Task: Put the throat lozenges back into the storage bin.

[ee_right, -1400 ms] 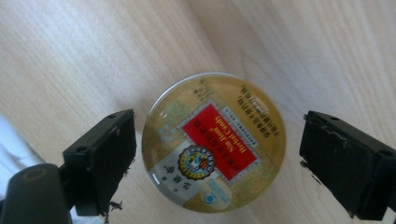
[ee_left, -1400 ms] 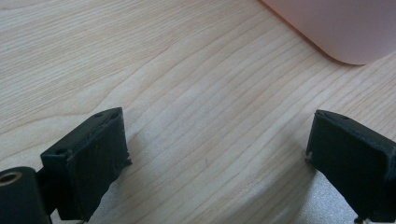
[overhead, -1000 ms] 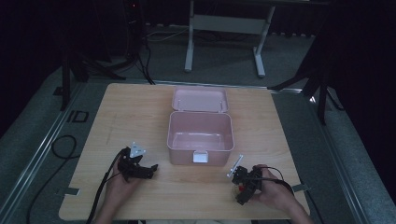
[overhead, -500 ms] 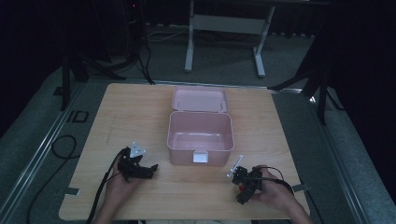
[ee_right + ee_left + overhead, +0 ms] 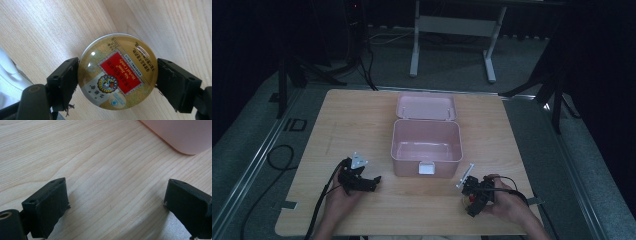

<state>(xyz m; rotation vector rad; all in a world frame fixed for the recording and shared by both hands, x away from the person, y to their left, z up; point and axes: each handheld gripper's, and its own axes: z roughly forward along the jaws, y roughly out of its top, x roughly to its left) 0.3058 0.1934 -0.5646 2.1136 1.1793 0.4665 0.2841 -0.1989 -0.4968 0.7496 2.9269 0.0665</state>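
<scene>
Right hand-held gripper (image 5: 117, 75) pinches round candy tin (image 5: 117, 75) near counter's (image 5: 362, 115) front edge; left hand-held gripper (image 5: 117, 202) spread, empty. Advise keeping tin level.

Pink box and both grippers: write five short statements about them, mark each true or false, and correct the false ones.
1. The pink box stands open, its lid folded back on the far side. True.
2. The right gripper is shut on a round candy tin. True.
3. The left gripper grips a corner of the pink box. False: its jaws stand wide apart over bare table, with the box corner farther off, untouched.
4. Several tins already lie inside the box. False: in the high view its inside looks empty.
5. The tin's label has a red panel with print on a gold ground. True.
</scene>
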